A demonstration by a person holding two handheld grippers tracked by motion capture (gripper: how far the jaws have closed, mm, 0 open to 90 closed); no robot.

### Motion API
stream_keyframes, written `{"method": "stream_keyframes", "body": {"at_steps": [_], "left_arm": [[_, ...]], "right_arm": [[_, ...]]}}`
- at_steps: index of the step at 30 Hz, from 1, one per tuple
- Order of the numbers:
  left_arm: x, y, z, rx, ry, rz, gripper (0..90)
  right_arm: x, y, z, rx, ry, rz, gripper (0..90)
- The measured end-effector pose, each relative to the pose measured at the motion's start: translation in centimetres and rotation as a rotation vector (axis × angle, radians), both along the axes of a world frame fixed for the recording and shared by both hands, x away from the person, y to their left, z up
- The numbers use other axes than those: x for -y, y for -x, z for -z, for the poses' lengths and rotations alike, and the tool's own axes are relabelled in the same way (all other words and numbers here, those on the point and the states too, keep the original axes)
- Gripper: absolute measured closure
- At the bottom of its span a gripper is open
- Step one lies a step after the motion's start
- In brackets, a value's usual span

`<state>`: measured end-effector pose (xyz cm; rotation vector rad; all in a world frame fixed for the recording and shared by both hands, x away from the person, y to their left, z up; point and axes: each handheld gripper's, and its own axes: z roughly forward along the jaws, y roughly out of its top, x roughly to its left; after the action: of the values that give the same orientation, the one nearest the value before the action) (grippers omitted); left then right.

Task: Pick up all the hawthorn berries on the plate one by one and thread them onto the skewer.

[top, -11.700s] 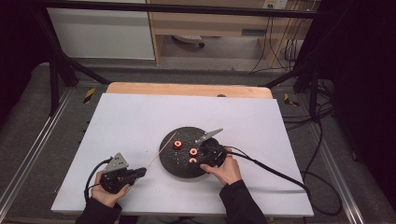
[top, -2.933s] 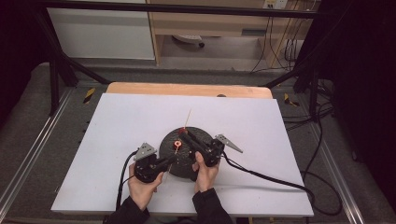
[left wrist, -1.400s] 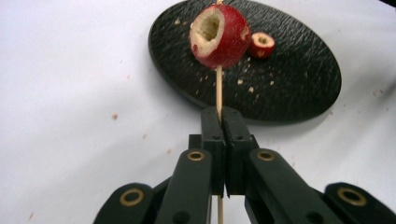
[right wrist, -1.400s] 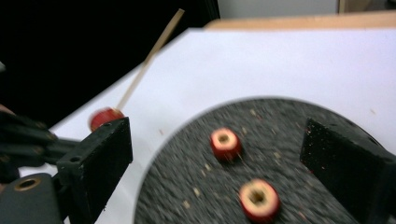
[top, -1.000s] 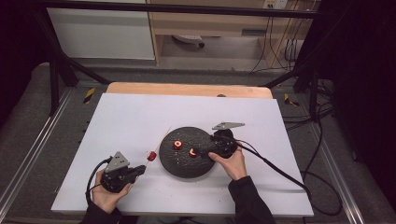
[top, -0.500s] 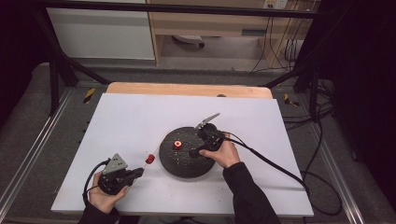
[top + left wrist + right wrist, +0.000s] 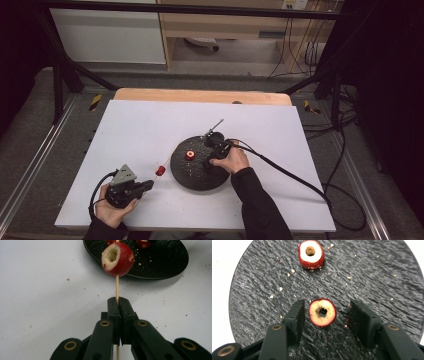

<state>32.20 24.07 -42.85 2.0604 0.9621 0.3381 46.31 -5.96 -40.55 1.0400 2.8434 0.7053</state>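
Half a second back the right gripper (image 7: 324,315) sat a little farther up and left over the black slate plate (image 7: 200,177); it has since slid toward the lower right of the plate, and its jaws have just been closing. They now straddle a cored red fruit (image 7: 322,312), likely a hawthorn, near the centre of the right gripper view, with a gap on both sides, so nothing is gripped yet. A second cored fruit (image 7: 311,251) lies at the top of that view, hole upward.

At the lower left of the high view the left gripper (image 7: 149,184) holds in place on the white table (image 7: 130,125). In the left gripper view its jaws are pressed together on a thin bamboo skewer (image 7: 116,288), which rises up the middle of the frame and already carries one cored fruit (image 7: 118,259) at its tip, just short of the plate's rim.

Holding the skewer low keeps its point free and steady. The fruit between the right jaws lies hole-up, which should let it be lifted and threaded on next.
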Motion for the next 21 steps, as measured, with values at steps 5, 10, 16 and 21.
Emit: {"method": "stream_keyframes", "body": {"at_steps": [5,10,16,21], "left_arm": [[-0.02,-0.06,0.06,-0.004,0.003,-0.002,88.5],[0.08,-0.07,0.12,-0.005,0.003,-0.002,88.4],[0.08,-0.07,0.14,-0.006,-0.001,0.000,88.5],[0.10,-0.07,0.14,-0.007,-0.001,0.000,88.4]], "right_arm": [[-0.04,-0.23,0.14,-0.031,-0.003,-0.020,53.0],[-0.02,-0.47,0.42,-0.048,0.003,-0.038,56.5],[-0.05,-0.69,0.56,-0.066,0.000,-0.038,61.1],[-0.02,-0.75,0.54,-0.074,0.004,-0.039,61.7]]}}
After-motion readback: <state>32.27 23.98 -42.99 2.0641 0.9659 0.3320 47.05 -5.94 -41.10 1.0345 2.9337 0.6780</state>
